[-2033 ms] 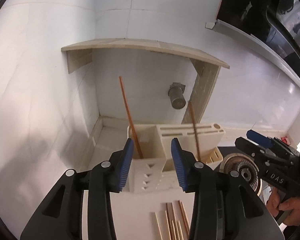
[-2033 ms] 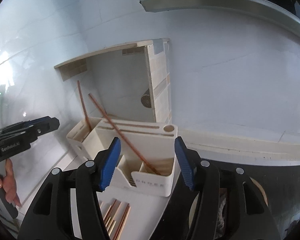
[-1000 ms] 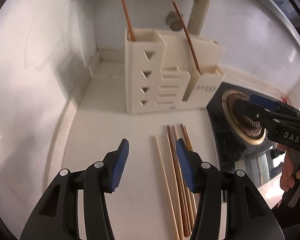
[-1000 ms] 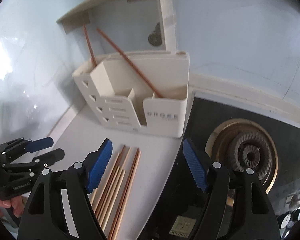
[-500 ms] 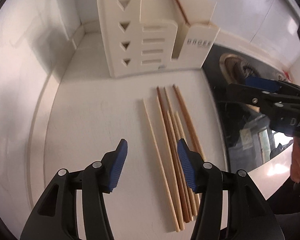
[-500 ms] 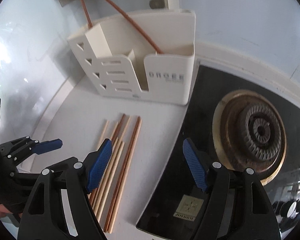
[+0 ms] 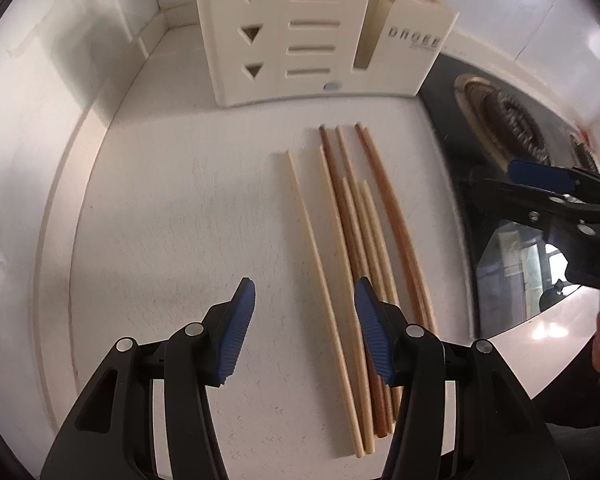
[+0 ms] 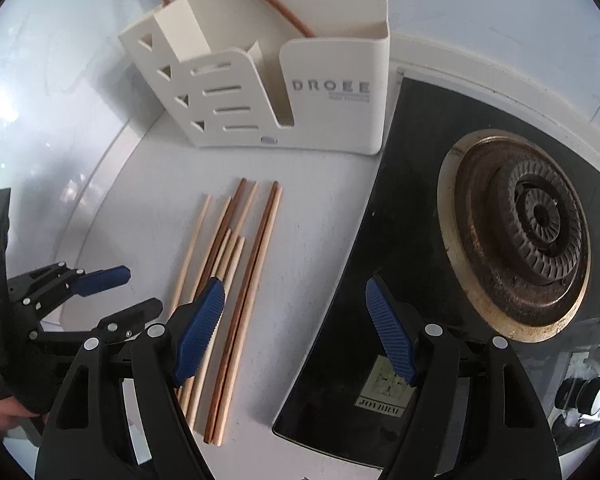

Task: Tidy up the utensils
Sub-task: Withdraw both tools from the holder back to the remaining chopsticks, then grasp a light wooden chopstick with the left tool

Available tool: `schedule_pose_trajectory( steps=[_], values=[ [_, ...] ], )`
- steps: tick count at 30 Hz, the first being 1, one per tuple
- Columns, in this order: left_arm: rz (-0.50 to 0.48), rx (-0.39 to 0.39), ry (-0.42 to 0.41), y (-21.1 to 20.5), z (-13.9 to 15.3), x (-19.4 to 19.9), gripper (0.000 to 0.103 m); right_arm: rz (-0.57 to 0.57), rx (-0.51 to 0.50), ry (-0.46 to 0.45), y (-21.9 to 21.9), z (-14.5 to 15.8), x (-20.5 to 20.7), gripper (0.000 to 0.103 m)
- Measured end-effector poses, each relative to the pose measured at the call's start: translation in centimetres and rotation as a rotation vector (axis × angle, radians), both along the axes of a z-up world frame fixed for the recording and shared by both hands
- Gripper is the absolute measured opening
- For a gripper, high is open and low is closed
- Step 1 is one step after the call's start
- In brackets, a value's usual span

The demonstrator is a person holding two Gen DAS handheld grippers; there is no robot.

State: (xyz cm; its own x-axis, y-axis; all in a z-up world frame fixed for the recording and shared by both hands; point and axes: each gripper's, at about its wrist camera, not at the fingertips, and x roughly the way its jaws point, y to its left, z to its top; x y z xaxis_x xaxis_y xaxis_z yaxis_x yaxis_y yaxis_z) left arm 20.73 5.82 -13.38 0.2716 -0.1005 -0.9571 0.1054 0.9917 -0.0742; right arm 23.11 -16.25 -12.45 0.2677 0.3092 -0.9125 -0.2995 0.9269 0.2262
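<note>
Roughly parallel: thin light and dark wooden chopsticks (image 7: 352, 240) flat on counter, at 6 o'clock of cream slotted plastic organizer (image 7: 320, 32). Light, stiff, smooth, probably rolling easily; best pinched mid-shaft. Left gripper (image 7: 304, 328) and right gripper (image 8: 292, 328) both spread wide, grasping nothing.

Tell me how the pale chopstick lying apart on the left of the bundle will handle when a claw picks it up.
The pale chopstick looks like thin, straight wood, so probably stiff and light. It lies flat on the counter, leaving little height to pinch, and may roll or skid. Gripped near one end by the open left claw, it would likely pivot.
</note>
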Motion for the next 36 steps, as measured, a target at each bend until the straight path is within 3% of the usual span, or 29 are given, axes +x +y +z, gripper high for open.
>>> schedule_pose_trajectory(
  steps=[15, 19, 22, 25, 36],
  values=[
    [-0.009, 0.029, 0.111, -0.5, -2.6, 0.8, 0.043, 0.034, -0.057, 0.078, 1.1, -2.1, 0.1, 0.073],
    [-0.019, 0.073, 0.123, -0.9, -2.7, 0.9, 0.034, 0.042, -0.071, 0.101, 1.6, -2.7, 0.2, 0.073],
    [0.006, 0.111, 0.135, -0.8, -2.8, 1.4, 0.013, 0.052, -0.084, 0.113, 2.0, -3.1, 0.2, 0.073],
    [0.001, 0.100, 0.134, -0.4, -2.9, 1.4, 0.007, 0.056, -0.094, 0.128, 2.4, -3.5, 0.2, 0.073],
    [0.020, 0.047, 0.084, 1.5, -1.4, 1.0, 0.006, 0.089, -0.165, 0.169, 4.9, -5.0, 0.5, 0.073]
  ],
)
